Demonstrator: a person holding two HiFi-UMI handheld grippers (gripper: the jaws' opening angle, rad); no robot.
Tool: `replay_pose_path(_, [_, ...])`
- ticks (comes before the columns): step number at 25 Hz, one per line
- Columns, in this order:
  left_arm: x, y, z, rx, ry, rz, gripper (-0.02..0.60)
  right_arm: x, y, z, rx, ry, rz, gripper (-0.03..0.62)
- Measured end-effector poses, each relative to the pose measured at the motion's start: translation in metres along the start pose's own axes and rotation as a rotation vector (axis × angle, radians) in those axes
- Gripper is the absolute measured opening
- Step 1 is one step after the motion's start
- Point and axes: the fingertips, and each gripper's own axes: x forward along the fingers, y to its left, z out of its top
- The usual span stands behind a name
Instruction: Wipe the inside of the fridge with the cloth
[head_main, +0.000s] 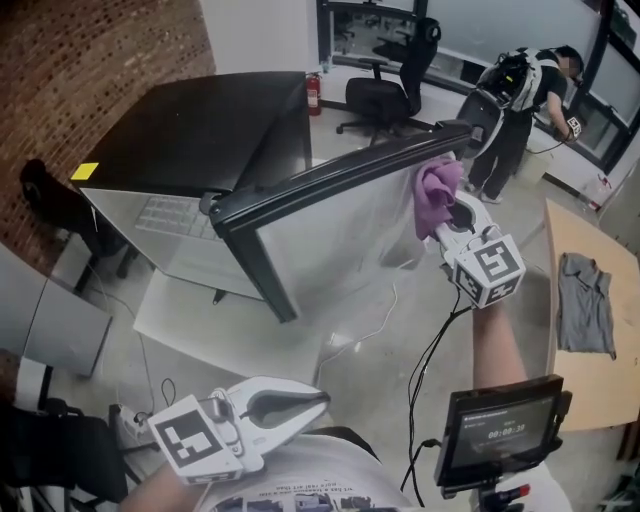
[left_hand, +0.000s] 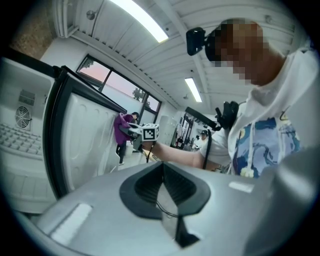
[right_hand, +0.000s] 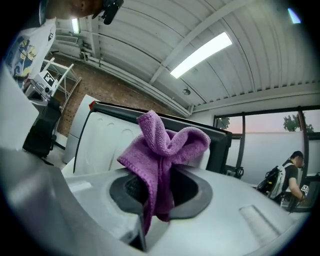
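Note:
A black fridge (head_main: 200, 130) stands with its door (head_main: 340, 250) swung open, white inner liner towards me. My right gripper (head_main: 447, 207) is shut on a purple cloth (head_main: 437, 195), which it holds against the liner near the door's black far edge. In the right gripper view the cloth (right_hand: 162, 150) bunches up out of the gripper (right_hand: 160, 185), with the door (right_hand: 110, 135) just behind. My left gripper (head_main: 318, 398) hangs low by my body, shut on nothing; its jaws (left_hand: 162, 167) meet. From there the cloth (left_hand: 121, 129) shows far off on the door (left_hand: 85, 140).
A yellow note (head_main: 84, 171) lies on the fridge top. An office chair (head_main: 385, 85), a fire extinguisher (head_main: 313, 93) and a person (head_main: 520, 90) are at the back. A wooden table (head_main: 590, 390) with a grey garment (head_main: 585, 300) stands right. A screen (head_main: 500, 430) and cables (head_main: 430, 370) are near me.

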Motion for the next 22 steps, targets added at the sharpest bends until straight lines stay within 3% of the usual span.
replay_pose_path(4, [-0.001, 0.001, -0.002, -0.010, 0.007, 0.015, 0.006, -0.005, -0.016, -0.012, 0.009, 0.032, -0.048, 0.078])
replay_pose_path(7, [-0.001, 0.000, -0.005, -0.020, 0.011, 0.021, 0.006, -0.008, -0.008, -0.009, 0.023, 0.011, -0.034, 0.078])
replay_pose_path(18, [-0.003, -0.009, -0.008, -0.018, -0.003, 0.028, 0.006, 0.005, 0.179, 0.060, -0.027, -0.184, 0.362, 0.077])
replay_pose_path(22, [-0.010, -0.014, -0.009, -0.023, -0.013, 0.049, 0.006, 0.014, 0.221, 0.060, -0.049, -0.162, 0.456, 0.077])
